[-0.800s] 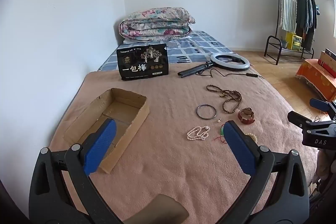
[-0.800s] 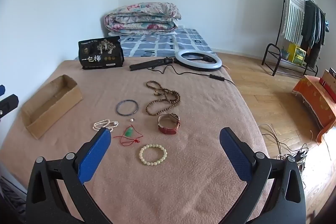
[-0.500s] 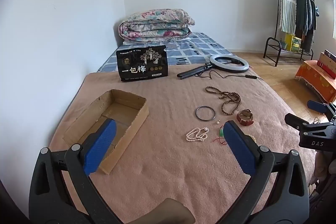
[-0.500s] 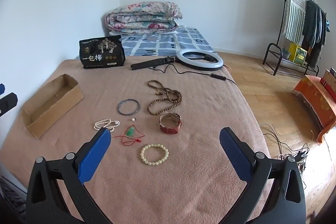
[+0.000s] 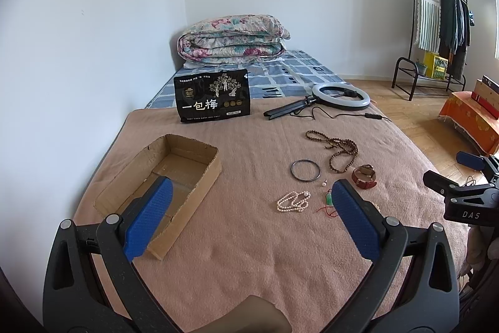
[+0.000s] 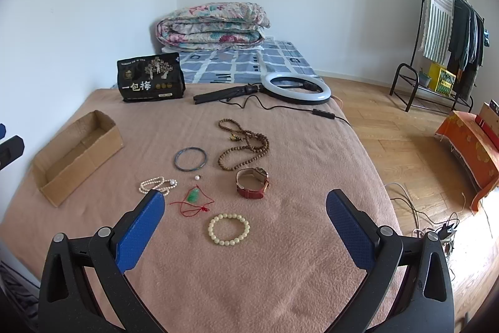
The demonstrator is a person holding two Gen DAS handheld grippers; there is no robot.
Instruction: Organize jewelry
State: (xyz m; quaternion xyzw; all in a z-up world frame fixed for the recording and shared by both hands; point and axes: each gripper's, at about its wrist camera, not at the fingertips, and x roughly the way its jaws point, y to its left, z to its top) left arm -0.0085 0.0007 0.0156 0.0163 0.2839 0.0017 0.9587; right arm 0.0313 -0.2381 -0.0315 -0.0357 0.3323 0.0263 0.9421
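Jewelry lies spread on a pink blanket: a brown bead necklace (image 6: 244, 144), a dark bangle (image 6: 190, 158), a red-strap watch (image 6: 252, 183), a white pearl string (image 6: 156, 184), a loose pearl (image 6: 196, 177), a green pendant on red cord (image 6: 194, 195) and a pale bead bracelet (image 6: 228, 229). An empty cardboard box (image 5: 162, 177) sits at the left. My left gripper (image 5: 249, 217) hovers open between the box and the pearls (image 5: 293, 201), holding nothing. My right gripper (image 6: 244, 227) stands open above the pale bracelet, empty.
A black snack bag (image 5: 213, 95) stands at the blanket's far edge beside a ring light (image 5: 341, 95) with its tripod and cable. A folded floral quilt (image 5: 232, 39) lies behind. The bed's right edge drops to wooden floor with cables (image 6: 430, 227) and a clothes rack (image 6: 449, 30).
Both views have shifted slightly, with the jewelry sliding a little down in the right wrist view. Both grippers stay wide open and empty.
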